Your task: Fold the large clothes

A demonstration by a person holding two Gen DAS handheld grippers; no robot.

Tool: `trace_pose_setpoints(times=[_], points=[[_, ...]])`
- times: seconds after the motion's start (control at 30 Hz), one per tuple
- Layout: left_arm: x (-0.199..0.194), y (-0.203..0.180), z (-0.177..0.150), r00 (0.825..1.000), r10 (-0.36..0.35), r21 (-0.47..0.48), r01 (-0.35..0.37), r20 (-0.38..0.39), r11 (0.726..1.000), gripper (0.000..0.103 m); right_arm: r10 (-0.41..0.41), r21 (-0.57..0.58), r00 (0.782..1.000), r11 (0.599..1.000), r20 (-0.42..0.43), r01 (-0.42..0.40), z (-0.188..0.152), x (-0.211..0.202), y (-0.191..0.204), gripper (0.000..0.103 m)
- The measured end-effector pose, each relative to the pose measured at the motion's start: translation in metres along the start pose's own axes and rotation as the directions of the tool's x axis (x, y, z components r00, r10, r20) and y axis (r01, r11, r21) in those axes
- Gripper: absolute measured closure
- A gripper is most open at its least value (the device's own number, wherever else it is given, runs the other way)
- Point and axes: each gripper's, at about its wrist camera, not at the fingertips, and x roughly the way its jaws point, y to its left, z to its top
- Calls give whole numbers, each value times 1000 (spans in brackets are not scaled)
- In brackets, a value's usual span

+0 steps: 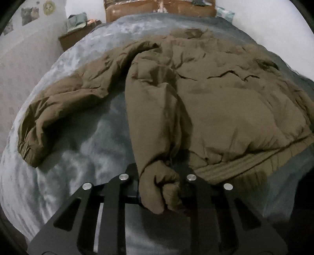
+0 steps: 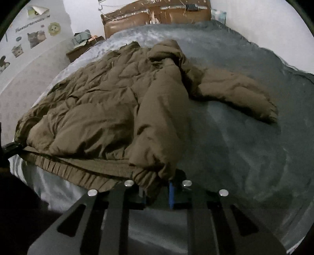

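My left gripper's fingers [image 1: 135, 188] are clamped on a bunched wad of the jacket [image 1: 206, 94], right at its near left bottom corner; the fabric bulges out between the two black fingers in a fist-like lump. My right gripper's fingers [image 2: 176, 188] are pinched on the jacket's hem at the near right corner, with a blue pad showing beside the cloth.

The jacket is a big puffy one, olive-brown, padded and quilted, lying spread flat on a grey-blue fuzzy blanket [image 1: 74, 157] that covers the bed. Ribbed, gathered hem runs along the edge nearest me, stretched between my two grips. Body is wrinkled with deep creases and soft puffed panels. A zip line shows on the body in the right wrist view.

Left sleeve [image 1: 58, 111] sticks out to the left on the blanket, bent, with an elastic cuff at the end. Right sleeve [image 2: 241, 94] lies out to the right, also on the blanket, cuff down at its tip. A thick fold of padding runs from the collar end down towards each grip. The hood or collar end is bunched up at the far side, near the brown headboard [image 1: 157, 9].

In the right wrist view my left gripper [image 2: 11, 149] shows at the far left edge, on the hem corner.

Cat stickers [image 2: 36, 38] on the wall to the left.
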Motion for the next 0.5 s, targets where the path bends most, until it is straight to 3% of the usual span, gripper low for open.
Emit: trace_pose_setpoints(times=[0.03, 0.07, 0.1, 0.13, 0.2, 0.3, 0.5], points=[[-2, -2, -3, 1000, 18, 27, -18, 5, 999, 66, 2, 2, 1000, 1000, 19, -2, -1, -4, -2, 63], [-9, -2, -7, 998, 42, 49, -44, 45, 998, 61, -6, 14, 999, 1000, 42, 5, 2, -6, -6, 26], [-13, 2, -7, 997, 42, 43, -45, 62, 998, 45, -18, 42, 997, 999, 73, 15, 6, -10, -14, 8], [-21, 9, -5, 996, 36, 17, -37, 85, 999, 30, -41, 108, 989, 994, 139, 26, 12, -19, -31, 8], [-42, 27, 0, 988, 38, -58, -29, 150, 998, 17, -82, 221, 975, 975, 207, 35, 20, -32, -61, 8], [-63, 51, 20, 973, 64, -140, -34, 223, 990, 15, -227, 302, 961, 938, 159, 172, 44, -17, -105, 8], [-74, 61, 90, 942, 114, -227, -41, 317, 973, 9, -314, 382, 940, 892, 135, 243, 101, 27, -139, 8]])
